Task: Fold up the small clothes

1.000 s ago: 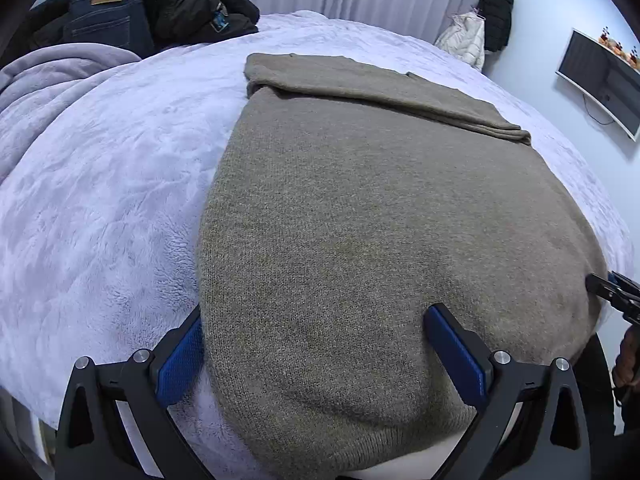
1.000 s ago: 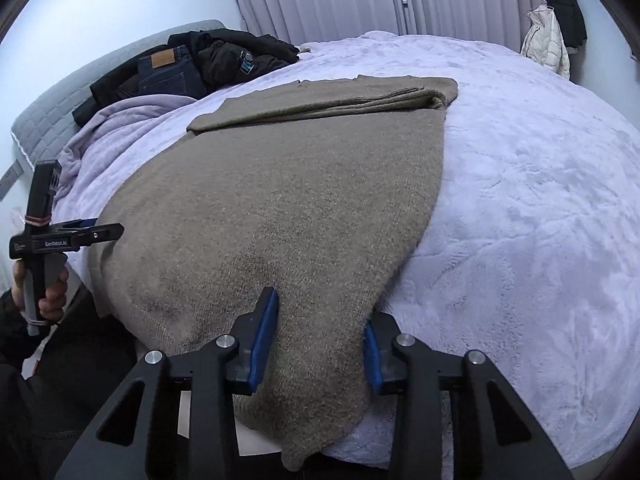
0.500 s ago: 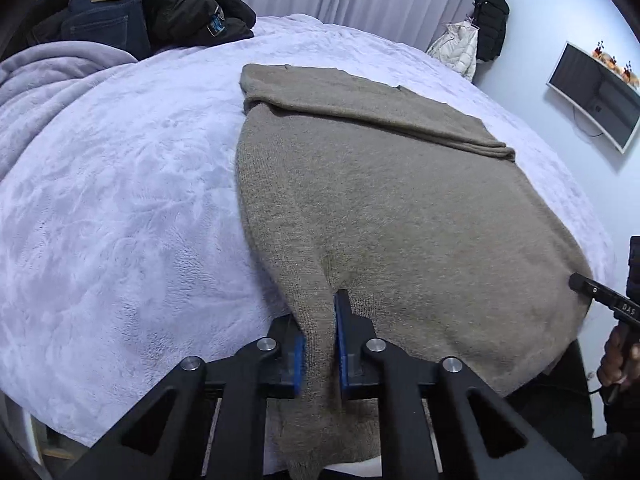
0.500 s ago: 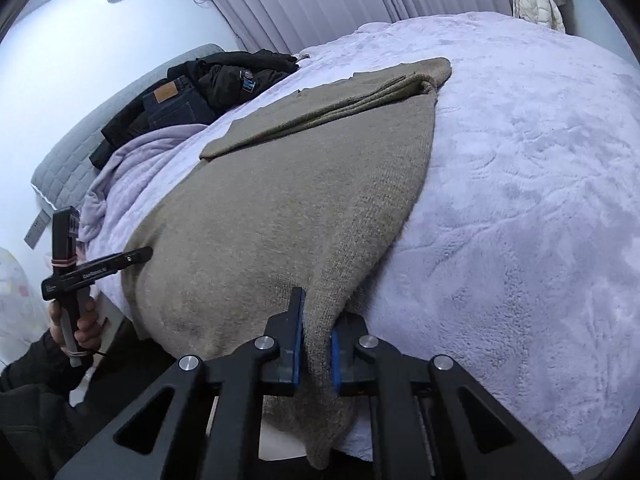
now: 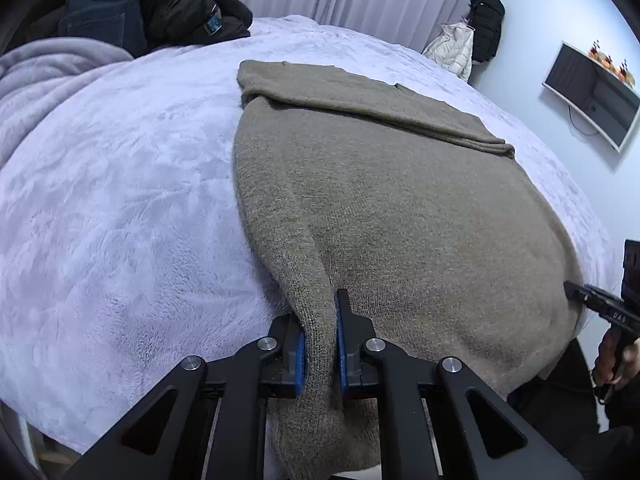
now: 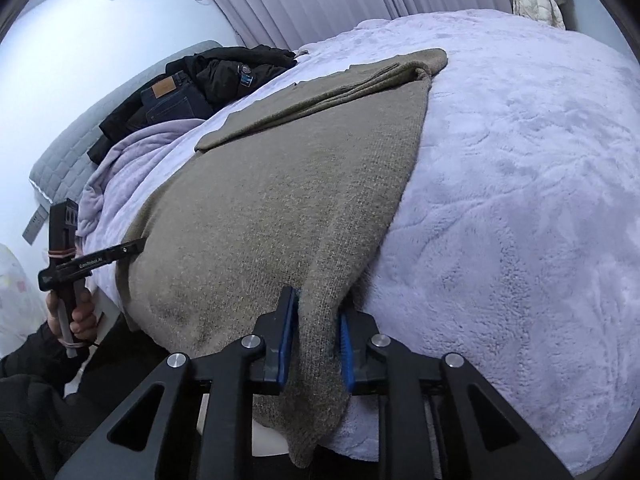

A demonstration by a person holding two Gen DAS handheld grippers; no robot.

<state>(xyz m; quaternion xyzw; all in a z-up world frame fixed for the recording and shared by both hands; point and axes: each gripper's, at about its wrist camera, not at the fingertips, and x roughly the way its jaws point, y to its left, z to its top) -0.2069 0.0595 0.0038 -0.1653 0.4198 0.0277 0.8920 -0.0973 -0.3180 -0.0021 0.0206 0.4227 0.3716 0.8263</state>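
Observation:
An olive-brown knit sweater [image 5: 400,208] lies flat on the bed, its far part folded over as a band [image 5: 360,100]. Its near hem hangs over the bed edge. My left gripper [image 5: 320,336] is shut on the hem's left corner, pinching a ridge of fabric. My right gripper [image 6: 316,340] is shut on the hem's right corner of the same sweater [image 6: 280,208]. The right gripper shows at the right edge of the left wrist view [image 5: 592,300]. The left gripper shows at the left of the right wrist view [image 6: 96,260].
A pale lilac fleece blanket [image 5: 120,200] covers the bed. Dark jeans and a black jacket [image 5: 160,12] are piled at the headboard beside a crumpled lilac blanket [image 6: 132,160]. Jackets [image 5: 472,44] hang on the far wall; a monitor [image 5: 592,96] is mounted at right.
Both grippers have closed on the sweater's near hem corners and lifted the fabric into ridges. One second ago both were open around the hem.

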